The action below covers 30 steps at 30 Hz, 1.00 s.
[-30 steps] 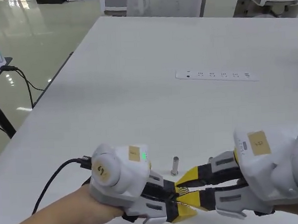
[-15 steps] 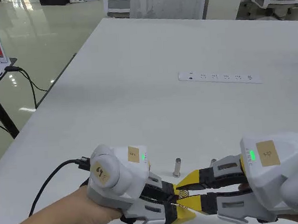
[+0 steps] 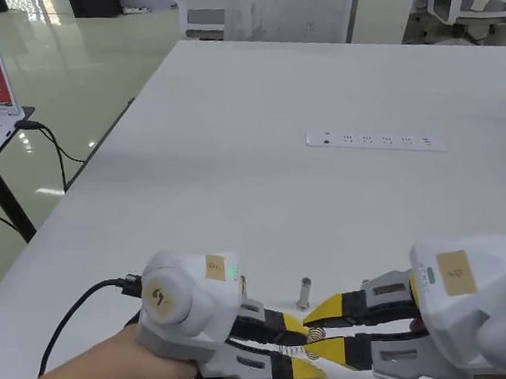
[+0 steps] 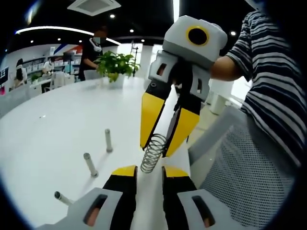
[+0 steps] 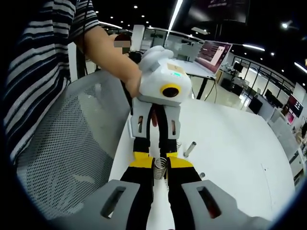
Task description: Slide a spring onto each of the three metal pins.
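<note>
Since the spring looks light, squashy and liable to ping away, it is best pinched gently at one end coil with the bore left free. The right gripper is clamped on one end, holding it off the table near the three upright pins. The left gripper faces it tip to tip, jaws slightly apart around the other end; can't tell if it grips.

Shiny coiled metal spring, smooth matt table
</note>
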Each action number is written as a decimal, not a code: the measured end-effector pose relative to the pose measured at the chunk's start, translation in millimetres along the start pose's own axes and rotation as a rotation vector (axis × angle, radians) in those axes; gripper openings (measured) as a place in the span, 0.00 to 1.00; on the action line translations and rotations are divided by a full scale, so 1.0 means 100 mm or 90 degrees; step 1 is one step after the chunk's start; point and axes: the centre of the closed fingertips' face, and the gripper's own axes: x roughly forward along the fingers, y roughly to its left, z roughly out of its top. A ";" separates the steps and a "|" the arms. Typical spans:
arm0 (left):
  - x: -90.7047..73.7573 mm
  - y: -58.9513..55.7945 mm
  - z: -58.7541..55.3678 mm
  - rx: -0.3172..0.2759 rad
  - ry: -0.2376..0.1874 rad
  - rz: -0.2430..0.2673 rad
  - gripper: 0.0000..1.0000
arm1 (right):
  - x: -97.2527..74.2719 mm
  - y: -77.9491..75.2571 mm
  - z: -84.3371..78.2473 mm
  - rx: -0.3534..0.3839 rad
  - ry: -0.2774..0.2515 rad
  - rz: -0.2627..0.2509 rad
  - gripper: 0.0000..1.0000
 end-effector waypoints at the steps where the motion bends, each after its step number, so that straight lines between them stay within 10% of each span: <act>1: -0.02 0.01 0.00 -0.002 -0.001 0.004 0.14 | 0.00 0.00 0.00 0.001 0.000 0.000 0.07; 30: -0.54 0.22 -0.22 -0.092 -0.002 0.083 0.46 | -0.08 -0.23 -0.10 -0.001 0.014 -0.068 0.07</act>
